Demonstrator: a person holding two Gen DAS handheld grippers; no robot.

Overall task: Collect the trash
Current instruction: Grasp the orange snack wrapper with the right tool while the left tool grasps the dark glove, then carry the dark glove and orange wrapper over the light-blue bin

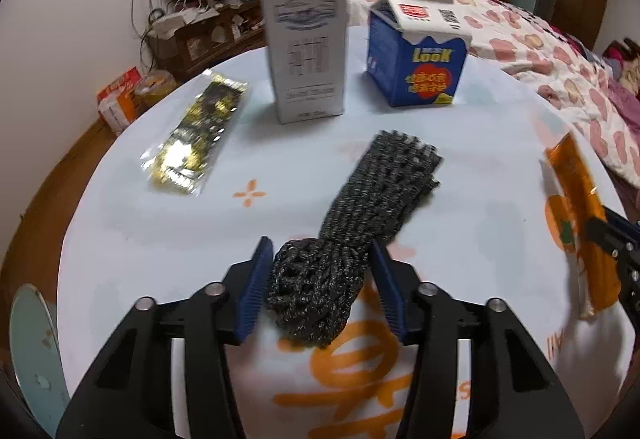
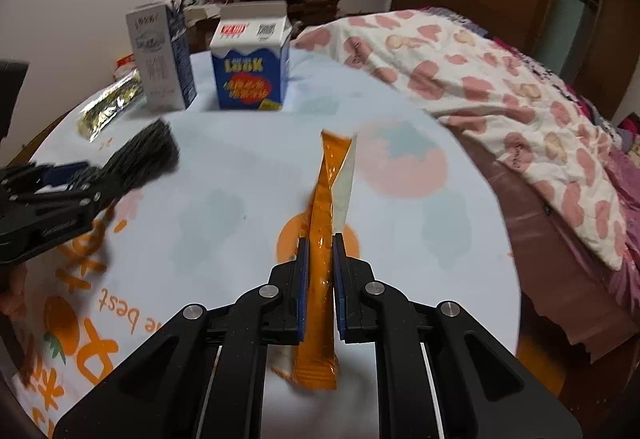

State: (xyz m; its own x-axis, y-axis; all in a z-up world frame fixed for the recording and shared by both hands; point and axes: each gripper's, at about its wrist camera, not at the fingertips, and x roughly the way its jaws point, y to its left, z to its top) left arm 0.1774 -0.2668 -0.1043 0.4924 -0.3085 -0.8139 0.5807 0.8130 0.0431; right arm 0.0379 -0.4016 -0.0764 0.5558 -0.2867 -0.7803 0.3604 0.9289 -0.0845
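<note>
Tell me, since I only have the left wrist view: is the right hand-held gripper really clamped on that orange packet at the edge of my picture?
Observer: Yes. The right hand-held gripper has both blue pads pressed on the long orange plastic packet, about mid-length.
Operator: Good. My left hand-held gripper has the black woven mesh. Is the packet lying flat?
Observer: No, it is twisted, and its far end shows a white back face.
Operator: Anything hidden on the tall white carton?
Observer: The tall white carton has a dark blue side panel, turned toward the blue and white gable-top carton.
</note>
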